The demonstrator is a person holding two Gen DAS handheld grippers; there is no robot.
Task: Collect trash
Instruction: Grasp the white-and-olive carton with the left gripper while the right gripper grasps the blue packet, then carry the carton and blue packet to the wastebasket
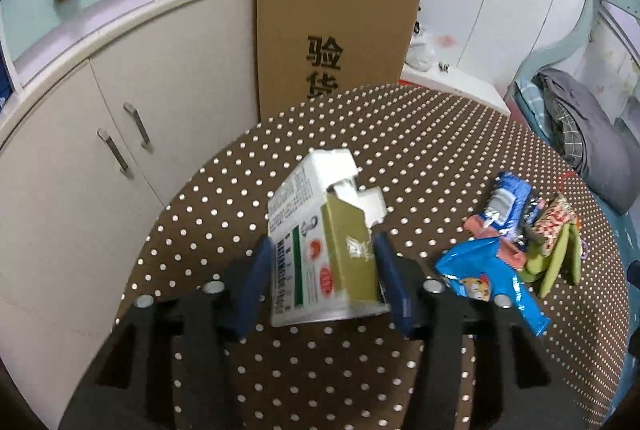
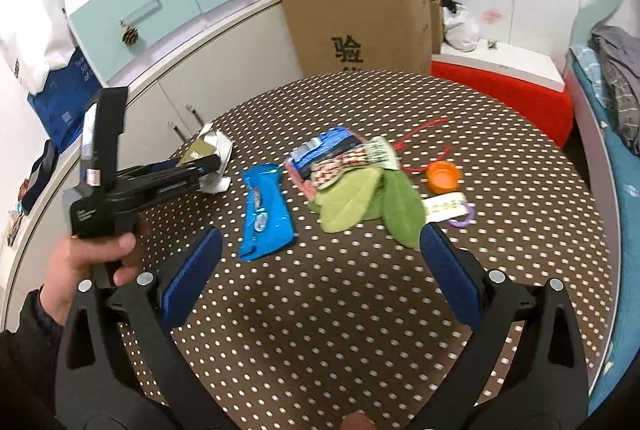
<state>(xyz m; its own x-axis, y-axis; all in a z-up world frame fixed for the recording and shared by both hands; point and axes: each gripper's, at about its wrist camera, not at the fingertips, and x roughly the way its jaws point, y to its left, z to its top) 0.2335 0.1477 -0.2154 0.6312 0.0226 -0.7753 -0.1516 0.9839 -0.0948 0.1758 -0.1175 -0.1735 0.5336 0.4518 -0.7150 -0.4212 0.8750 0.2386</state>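
Dotted counter (image 2: 340,310) spreads under both tongs. Left tongs (image 1: 320,270) pinch a torn carton (image 1: 316,242) between their pads, while right tongs (image 2: 320,270) hang spread wide, with a blue wrapper (image 2: 266,213) lying just ahead of them.

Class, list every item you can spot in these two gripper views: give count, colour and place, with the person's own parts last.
Carton: one, white and olive, torn, between the left fingers.
Blue wrapper: one, on the table.
Wrapper pile: several, mixed colours, table centre.
Green cloth: one, beside the pile.
Orange cap: one, right of the pile.
Table: one, brown with white dots.
Cardboard box: one, brown, behind the table.
Left gripper: shut on the carton.
Right gripper: open.
Hand: one, holding the left gripper.
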